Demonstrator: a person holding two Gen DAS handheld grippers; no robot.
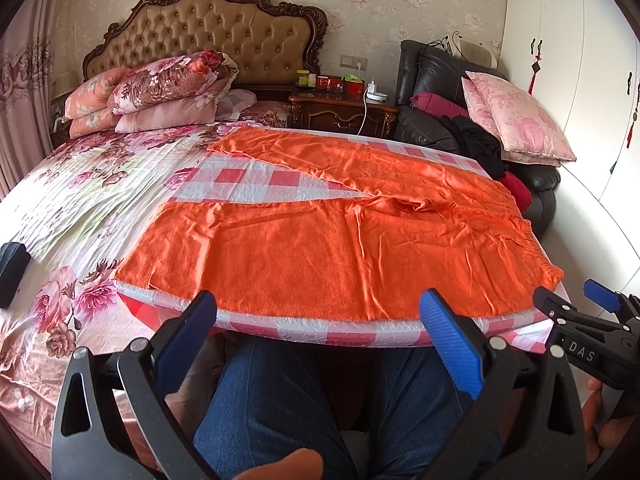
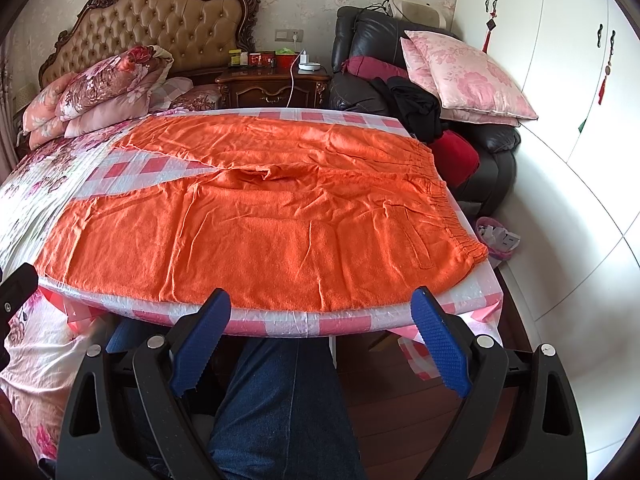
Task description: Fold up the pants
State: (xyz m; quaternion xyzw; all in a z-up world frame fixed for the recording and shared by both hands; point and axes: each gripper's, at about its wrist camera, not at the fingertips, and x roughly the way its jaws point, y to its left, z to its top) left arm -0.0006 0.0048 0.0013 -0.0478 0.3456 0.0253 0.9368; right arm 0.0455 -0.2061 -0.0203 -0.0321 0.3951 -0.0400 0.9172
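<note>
Both tongs, left (image 1: 320, 344) and right (image 2: 320, 340), hang spread and empty at the bottom of the frame. Orange terry-cloth pants (image 2: 256, 216) lie flat on the pink-checked desk (image 2: 280, 322), filling mid-frame. Soft, light and limp, they probably pinch best at the gathered waistband (image 2: 452, 204) or a hem.

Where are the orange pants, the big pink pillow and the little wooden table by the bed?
orange pants (image 2: 248, 240): right wrist view, middle of the near leg.
pink pillow (image 2: 468, 76): right wrist view, middle of its flowered face.
wooden bedside table (image 2: 272, 88): right wrist view, its carved front.
</note>
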